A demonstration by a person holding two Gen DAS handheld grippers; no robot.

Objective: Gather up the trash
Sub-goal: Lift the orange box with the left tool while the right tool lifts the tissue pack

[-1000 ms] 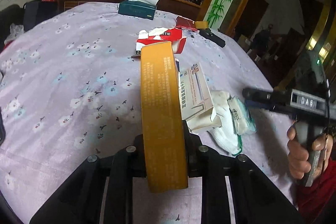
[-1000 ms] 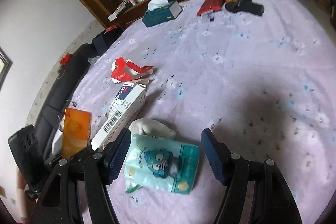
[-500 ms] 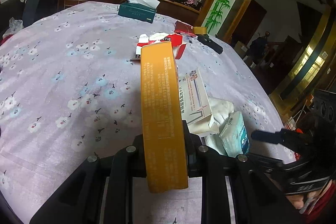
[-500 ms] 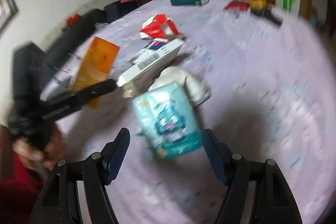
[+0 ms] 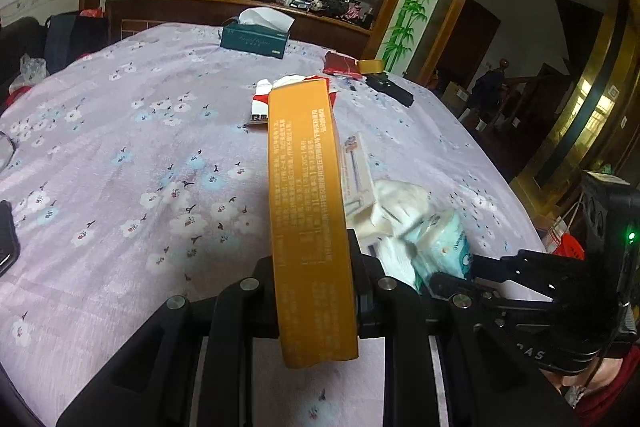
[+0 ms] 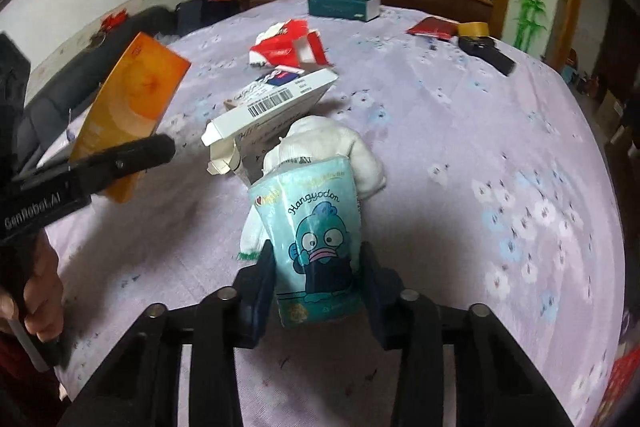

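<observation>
My left gripper (image 5: 312,267) is shut on an orange box (image 5: 306,211) and holds it upright above the purple flowered tablecloth (image 5: 120,155); the box also shows in the right wrist view (image 6: 128,111). My right gripper (image 6: 318,267) is shut on a teal cartoon tissue pack (image 6: 316,235), which also shows in the left wrist view (image 5: 444,247). Behind the pack lie a crumpled white cloth (image 6: 332,147) and an open white carton (image 6: 272,107). A torn red-and-white box (image 6: 288,45) lies farther back.
A green tissue box (image 6: 344,5) stands at the far side. A red packet (image 6: 432,27), a yellow tape roll (image 6: 474,29) and a black device (image 6: 486,53) lie at the far right. A wooden sideboard (image 5: 240,15) stands behind the table. The table edge curves close on the right.
My right gripper swung in toward the left one and closed on the teal tissue pack, which now stands tilted up between its fingers. The left gripper kept hold of the orange box.
</observation>
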